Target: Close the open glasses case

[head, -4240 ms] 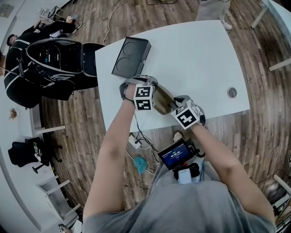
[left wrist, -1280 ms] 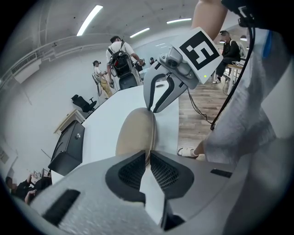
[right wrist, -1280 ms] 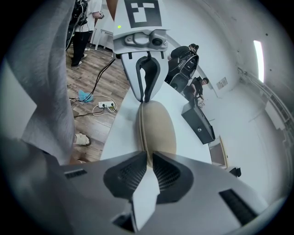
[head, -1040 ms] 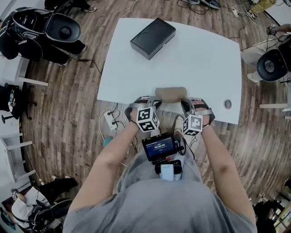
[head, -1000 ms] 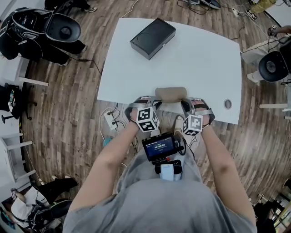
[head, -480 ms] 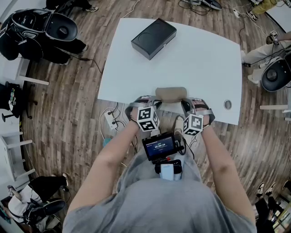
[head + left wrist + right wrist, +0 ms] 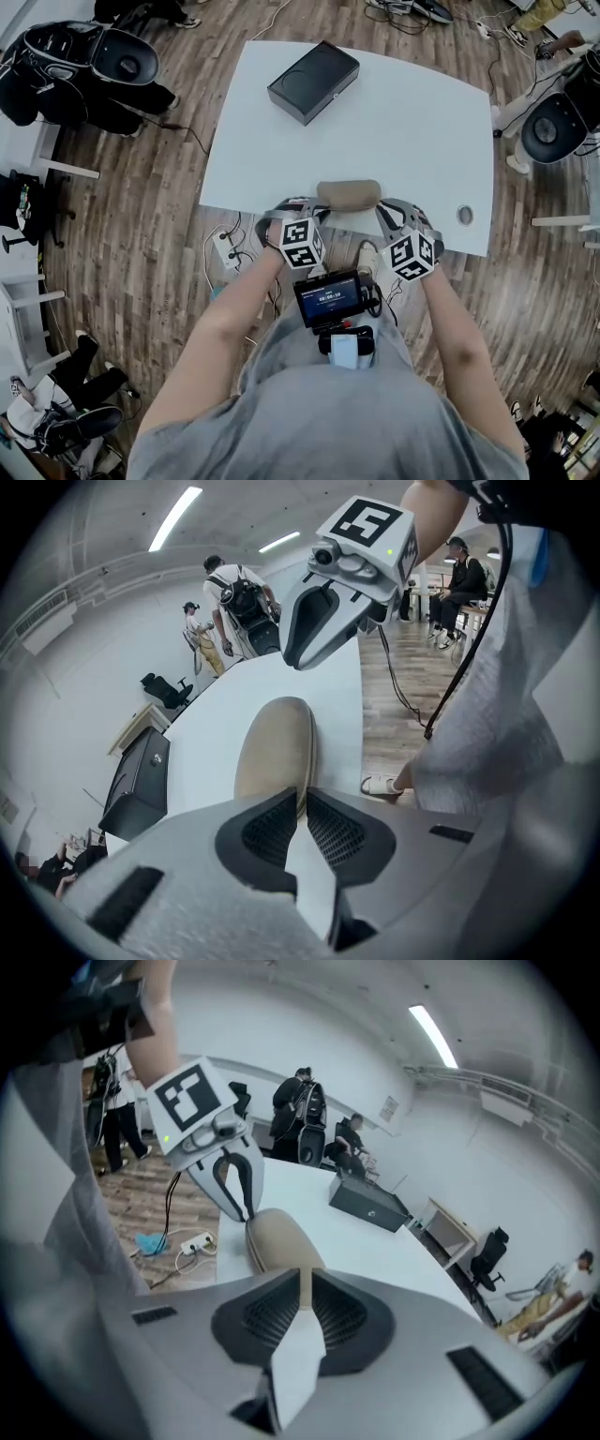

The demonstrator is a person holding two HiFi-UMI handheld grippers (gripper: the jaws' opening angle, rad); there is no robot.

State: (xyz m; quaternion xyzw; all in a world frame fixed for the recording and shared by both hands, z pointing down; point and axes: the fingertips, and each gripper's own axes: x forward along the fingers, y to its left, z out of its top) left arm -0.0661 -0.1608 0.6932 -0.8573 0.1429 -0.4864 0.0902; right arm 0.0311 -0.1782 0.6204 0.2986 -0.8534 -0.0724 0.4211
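The tan glasses case [image 7: 349,195] lies closed near the front edge of the white table [image 7: 403,122]. My left gripper [image 7: 316,202] sits at its left end. In the left gripper view the jaws of the left gripper [image 7: 302,799] are nearly together, tips right at the end of the case [image 7: 277,752]. My right gripper [image 7: 383,210] hangs a little above the case's right end and is shut with nothing in it. In the right gripper view the case [image 7: 277,1241] shows past the right gripper [image 7: 302,1279], with the left gripper [image 7: 246,1211] at its far end.
A black box [image 7: 313,82] sits at the table's far left. A round cable grommet [image 7: 464,215] is at the front right corner. A power strip [image 7: 228,249] lies on the wood floor below the edge. Chairs, bags and people stand around the table.
The case, open a few seconds ago, is now closed. In the last half second my right gripper lifted off the case's right end and rolled. My left gripper stayed put.
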